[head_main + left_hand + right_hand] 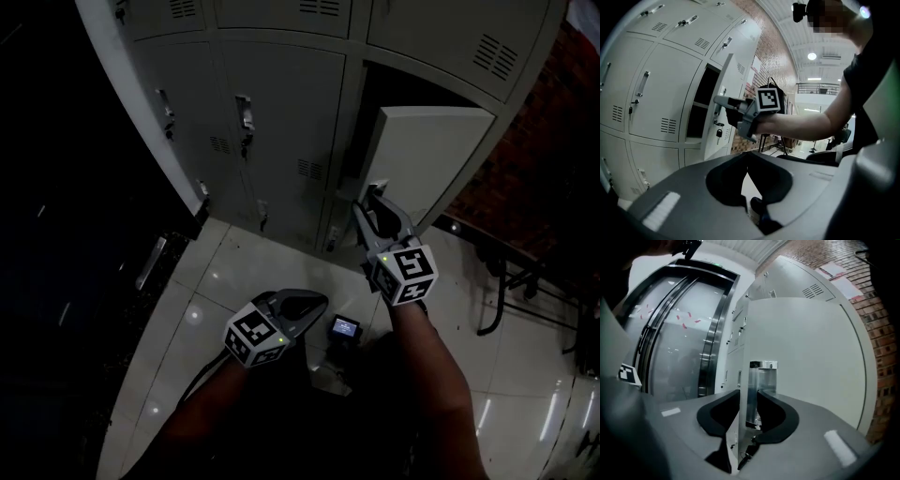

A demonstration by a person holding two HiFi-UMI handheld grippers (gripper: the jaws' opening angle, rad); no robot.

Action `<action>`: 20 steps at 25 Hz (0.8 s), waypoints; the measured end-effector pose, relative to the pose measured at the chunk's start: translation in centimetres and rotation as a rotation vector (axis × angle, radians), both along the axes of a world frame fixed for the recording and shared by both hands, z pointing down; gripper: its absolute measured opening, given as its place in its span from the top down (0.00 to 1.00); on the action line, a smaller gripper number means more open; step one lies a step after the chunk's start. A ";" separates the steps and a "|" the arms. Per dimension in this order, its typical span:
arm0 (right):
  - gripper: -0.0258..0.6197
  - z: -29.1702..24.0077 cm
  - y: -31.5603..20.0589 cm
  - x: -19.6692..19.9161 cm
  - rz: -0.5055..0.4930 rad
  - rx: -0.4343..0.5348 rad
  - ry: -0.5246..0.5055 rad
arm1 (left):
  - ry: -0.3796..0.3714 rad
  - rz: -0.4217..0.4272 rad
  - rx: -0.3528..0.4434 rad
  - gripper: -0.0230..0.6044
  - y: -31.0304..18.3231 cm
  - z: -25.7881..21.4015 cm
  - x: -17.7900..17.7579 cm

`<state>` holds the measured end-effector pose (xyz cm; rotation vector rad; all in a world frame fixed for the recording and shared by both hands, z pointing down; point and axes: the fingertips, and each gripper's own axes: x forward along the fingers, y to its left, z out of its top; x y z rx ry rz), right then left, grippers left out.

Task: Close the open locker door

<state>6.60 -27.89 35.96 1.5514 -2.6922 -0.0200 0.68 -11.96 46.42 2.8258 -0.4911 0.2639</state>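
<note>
A: Where is the locker door standing, and which tool is nearer to it?

B: The locker door (427, 159) is standing swung out from the grey locker bank (281, 103) at the right of the scene, with its dark open compartment (412, 86) showing behind it. The right tool (375, 199) is reaching up to the door's near, free edge. The left tool (305, 305) is hanging low, close to the person and well apart from the door.

A: What are the tools doing?

B: The right tool is pinching the door's free edge. Its jaws are straddling the thin edge and the upright metal latch plate (762, 385), one jaw on each face. The left tool is carrying nothing, and its jaws are pressing together at the tips.

A: What is the next move turning on?

B: The door's long axis is running upright, and its hinge side appears to be lying to the right, away from the tool. As I judge it, the pinched edge is needing to swing away from the person, toward the far left, into the opening.

A: What is one view giving that another is not?

B: The right tool's view is showing the contact at the edge, which is appearing only small in the head view. The left tool's view is showing the door side-on, jutting from the bank, with a small padlock (719, 133) hanging just below the right tool.
</note>
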 end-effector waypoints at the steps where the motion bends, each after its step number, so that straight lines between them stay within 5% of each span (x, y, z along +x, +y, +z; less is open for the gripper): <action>1: 0.77 0.0 -1.0 -0.3 0.013 -0.007 -0.001 | -0.002 0.002 0.000 0.94 0.0 0.0 0.0; 20: 0.86 -1.0 -14.2 1.1 0.189 -0.085 0.024 | -0.001 -0.006 0.013 0.94 -0.5 -0.1 -0.2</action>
